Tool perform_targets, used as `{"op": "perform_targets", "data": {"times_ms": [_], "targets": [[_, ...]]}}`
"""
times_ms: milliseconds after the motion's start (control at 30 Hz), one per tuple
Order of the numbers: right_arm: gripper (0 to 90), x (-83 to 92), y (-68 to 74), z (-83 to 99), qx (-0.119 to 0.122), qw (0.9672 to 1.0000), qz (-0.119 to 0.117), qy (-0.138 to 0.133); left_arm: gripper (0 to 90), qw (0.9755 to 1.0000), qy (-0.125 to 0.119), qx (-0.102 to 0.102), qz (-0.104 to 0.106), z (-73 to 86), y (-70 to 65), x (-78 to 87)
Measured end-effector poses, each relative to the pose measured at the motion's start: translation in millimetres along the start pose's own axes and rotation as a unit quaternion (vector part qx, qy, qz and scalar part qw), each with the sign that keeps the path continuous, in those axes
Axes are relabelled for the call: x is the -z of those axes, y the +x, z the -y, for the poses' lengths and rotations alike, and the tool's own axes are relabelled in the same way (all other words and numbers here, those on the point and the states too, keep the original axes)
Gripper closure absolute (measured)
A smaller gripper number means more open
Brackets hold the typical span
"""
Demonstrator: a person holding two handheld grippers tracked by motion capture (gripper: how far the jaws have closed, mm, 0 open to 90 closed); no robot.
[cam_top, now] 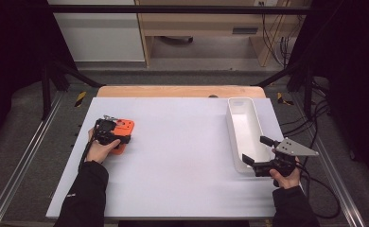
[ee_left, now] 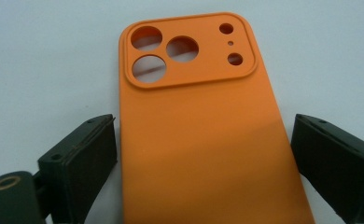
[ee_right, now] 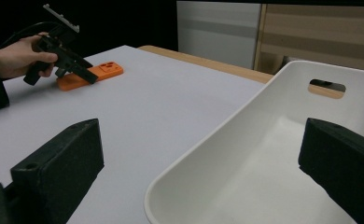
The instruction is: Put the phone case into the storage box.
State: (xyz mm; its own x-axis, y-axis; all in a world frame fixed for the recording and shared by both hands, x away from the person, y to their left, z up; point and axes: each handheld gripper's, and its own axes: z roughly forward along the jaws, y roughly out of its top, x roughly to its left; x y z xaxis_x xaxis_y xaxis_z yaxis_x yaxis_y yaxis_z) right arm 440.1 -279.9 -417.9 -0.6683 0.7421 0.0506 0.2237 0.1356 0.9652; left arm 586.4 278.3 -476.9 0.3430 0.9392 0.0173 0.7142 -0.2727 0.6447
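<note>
- Two grippers are at work on our bench (cam_top: 173, 179), a white-topped surface with a wooden strip along its far edge.
- We see a long white tray (cam_top: 243, 130) near the bench's right edge, running from the far side toward the near side; it has a slot handle at its far end and nothing lies in it.
- We hold the right gripper (cam_top: 258, 155) at the tray's near end. Its jaws stand wide apart, one outside the tray's left wall and the other over the tray's inside, and they grasp nothing. A grey three-cornered plate sits on top of it.
- We hold the left gripper (cam_top: 120, 135) over the phone case, close to the bench's left edge. Its jaws are spread, one on each long side of the case, with a small gap showing on both sides in the left gripper view.
- An orange phone case (ee_left: 203, 140) lies flat on the bench, back side up, its camera cutouts pointing away from the left gripper.
</note>
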Motion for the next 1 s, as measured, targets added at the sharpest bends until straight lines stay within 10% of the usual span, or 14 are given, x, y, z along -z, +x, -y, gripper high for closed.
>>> {"op": "perform_targets", "data": {"times_ms": [1000], "targets": [[0.3,-0.4,0.2,0.2,0.0,1.0,0.0,0.001,13.3,0.9998,-0.01,-0.001,0.016,-3.7,1.3,10.9]]}}
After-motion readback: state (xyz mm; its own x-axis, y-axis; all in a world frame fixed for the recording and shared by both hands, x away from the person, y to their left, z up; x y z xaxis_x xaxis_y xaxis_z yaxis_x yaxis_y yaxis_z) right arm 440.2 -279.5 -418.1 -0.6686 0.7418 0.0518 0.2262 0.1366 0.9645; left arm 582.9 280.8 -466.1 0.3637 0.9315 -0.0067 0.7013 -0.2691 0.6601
